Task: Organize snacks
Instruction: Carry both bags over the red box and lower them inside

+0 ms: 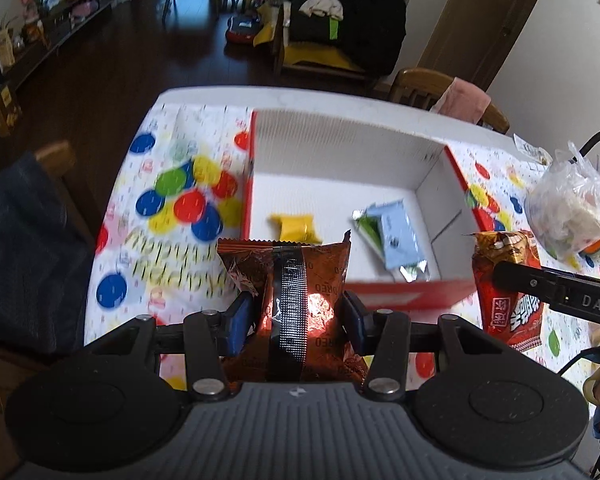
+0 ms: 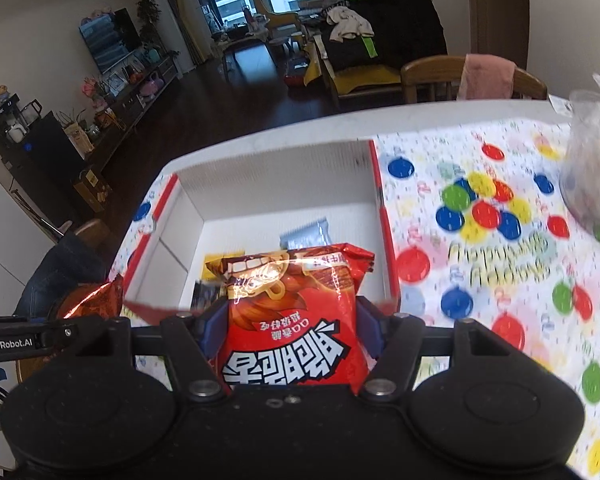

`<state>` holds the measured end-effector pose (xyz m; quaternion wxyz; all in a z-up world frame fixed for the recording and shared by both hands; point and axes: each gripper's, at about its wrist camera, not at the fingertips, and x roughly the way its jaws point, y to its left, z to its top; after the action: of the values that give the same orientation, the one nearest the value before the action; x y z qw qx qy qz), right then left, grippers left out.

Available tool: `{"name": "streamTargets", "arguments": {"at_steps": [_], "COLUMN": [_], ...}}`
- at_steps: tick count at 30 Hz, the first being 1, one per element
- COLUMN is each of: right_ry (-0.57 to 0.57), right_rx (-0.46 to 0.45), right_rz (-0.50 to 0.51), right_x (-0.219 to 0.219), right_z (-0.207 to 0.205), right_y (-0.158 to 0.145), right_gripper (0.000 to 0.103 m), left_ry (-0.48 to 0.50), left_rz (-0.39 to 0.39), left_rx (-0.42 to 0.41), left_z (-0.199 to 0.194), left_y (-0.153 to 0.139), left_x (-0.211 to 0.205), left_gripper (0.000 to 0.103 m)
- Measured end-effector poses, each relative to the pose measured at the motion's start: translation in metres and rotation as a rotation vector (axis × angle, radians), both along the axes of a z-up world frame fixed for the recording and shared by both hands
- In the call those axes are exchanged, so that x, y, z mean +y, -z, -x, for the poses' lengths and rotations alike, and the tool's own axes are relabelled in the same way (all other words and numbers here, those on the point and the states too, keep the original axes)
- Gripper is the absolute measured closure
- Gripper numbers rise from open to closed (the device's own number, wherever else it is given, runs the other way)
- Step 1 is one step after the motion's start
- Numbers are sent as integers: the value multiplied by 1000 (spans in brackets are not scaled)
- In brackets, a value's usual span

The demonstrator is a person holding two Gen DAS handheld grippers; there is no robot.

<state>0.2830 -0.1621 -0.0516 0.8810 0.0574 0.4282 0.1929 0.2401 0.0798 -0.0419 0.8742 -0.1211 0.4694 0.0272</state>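
My left gripper (image 1: 296, 312) is shut on a brown Oreo packet (image 1: 300, 280), held just in front of the near wall of a red-edged white box (image 1: 340, 140). My right gripper (image 2: 292, 328) is shut on a red snack bag (image 2: 296, 320), held over the box's near edge (image 2: 260, 164). The red bag also shows at the right of the left wrist view (image 1: 508, 280). Inside the box lie a yellow packet (image 1: 296, 226) and a light blue packet (image 1: 396, 236). The brown packet shows at the left edge of the right wrist view (image 2: 96, 300).
The table wears a cloth with coloured dots (image 1: 180, 204). A clear plastic bag of items (image 1: 572, 208) sits at the table's right side. Wooden chairs stand behind the table (image 1: 428, 86) and at its left (image 1: 56, 160).
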Motion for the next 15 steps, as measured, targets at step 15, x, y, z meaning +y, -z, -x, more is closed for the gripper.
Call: {"name": "streamTargets", "arguments": {"at_steps": [15], "right_ry": [-50], "right_rx": [29], "right_rz": [33], "right_x": [22], "right_z": [-78], "right_y": [3], "right_gripper": [39], "left_ry": [35], "left_rz": [-84], "left_rx": [22], "left_z": [-82], "left_y": [-3], "left_x": [-15], "left_gripper": [56]}}
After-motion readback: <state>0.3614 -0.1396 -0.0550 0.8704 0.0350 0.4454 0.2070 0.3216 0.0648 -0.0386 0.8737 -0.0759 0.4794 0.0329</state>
